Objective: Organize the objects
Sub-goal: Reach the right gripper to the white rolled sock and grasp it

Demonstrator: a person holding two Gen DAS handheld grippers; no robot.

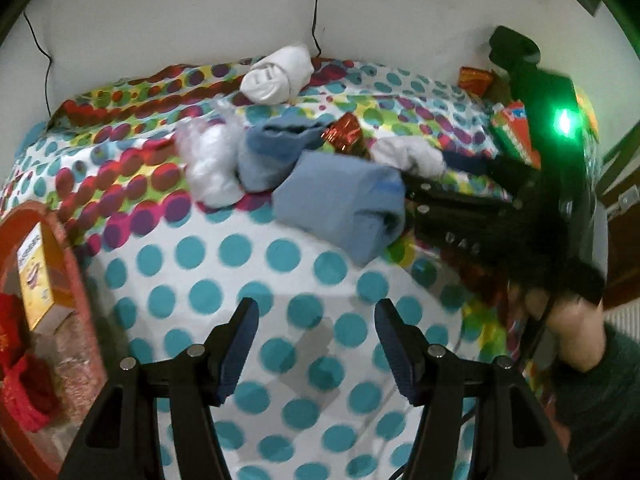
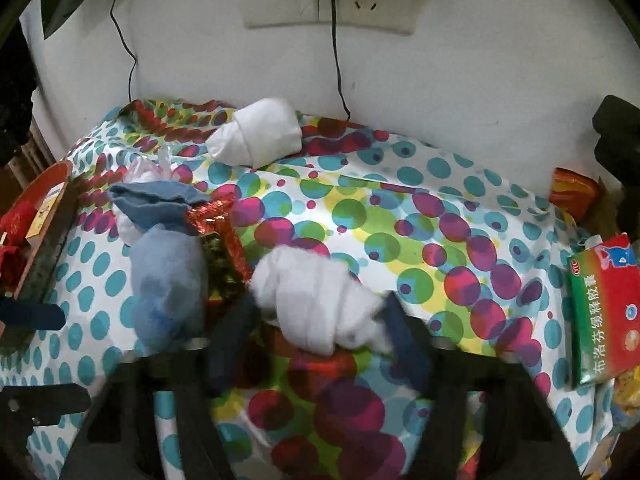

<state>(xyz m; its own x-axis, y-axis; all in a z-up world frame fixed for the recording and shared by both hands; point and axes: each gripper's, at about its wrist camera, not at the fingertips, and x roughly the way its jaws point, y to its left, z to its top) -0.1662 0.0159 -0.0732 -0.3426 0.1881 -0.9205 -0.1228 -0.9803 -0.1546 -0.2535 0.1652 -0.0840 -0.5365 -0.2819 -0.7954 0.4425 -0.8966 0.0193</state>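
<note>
Right wrist view alone shows the green box [image 2: 604, 316] lettered 布洛芬缓释胶囊 with an OTC mark, at the cloth's [image 2: 420, 216] right edge. Left wrist view alone shows the yellow box [image 1: 40, 272] in a red basket [image 1: 74, 280], its print too blurred to read. Right gripper [image 2: 316, 324] has its jaws spread around a white sock roll [image 2: 316, 300], touching it, mid-cloth. Left gripper [image 1: 316, 344] gapes wide, holding nothing.
</note>
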